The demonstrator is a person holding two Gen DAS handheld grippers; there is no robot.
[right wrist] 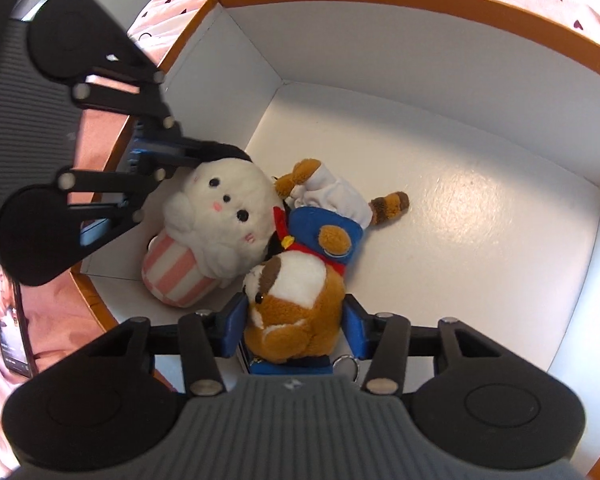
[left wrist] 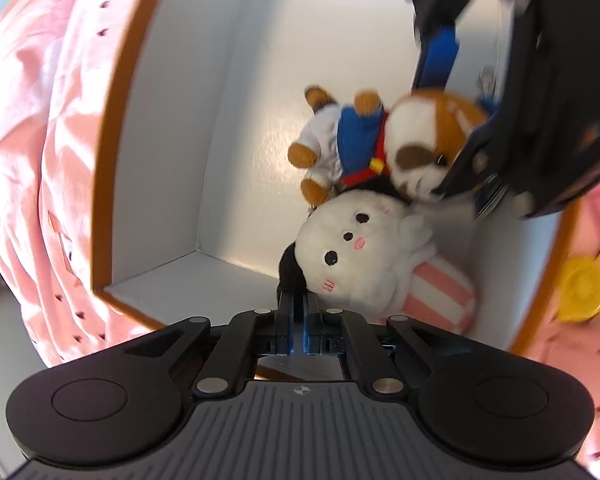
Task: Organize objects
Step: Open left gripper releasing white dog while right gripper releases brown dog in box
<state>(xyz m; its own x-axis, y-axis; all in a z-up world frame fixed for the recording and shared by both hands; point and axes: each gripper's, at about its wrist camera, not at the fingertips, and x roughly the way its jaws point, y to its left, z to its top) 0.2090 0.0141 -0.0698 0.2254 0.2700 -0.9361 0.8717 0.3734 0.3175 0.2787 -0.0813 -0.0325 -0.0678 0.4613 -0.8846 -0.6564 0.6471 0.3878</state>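
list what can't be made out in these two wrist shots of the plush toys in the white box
- Left wrist view: the right gripper is motion-blurred and hides part of the brown and white plush dog.
- Right wrist view: the left gripper fingertips are buried in the white plush's black ear.
- Both views: the orange-rimmed white box is cut off by the frame edges.

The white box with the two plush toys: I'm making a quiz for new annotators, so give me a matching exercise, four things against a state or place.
Things:
1. left gripper
2. right gripper
3. yellow disc
4. white box

States:
A. lies outside the box on the pink cloth
B. jaws shut on the black ear of the white plush
C. has an orange rim
D. blue pads on either side of the brown plush

Pairs: 1-B, 2-D, 3-A, 4-C
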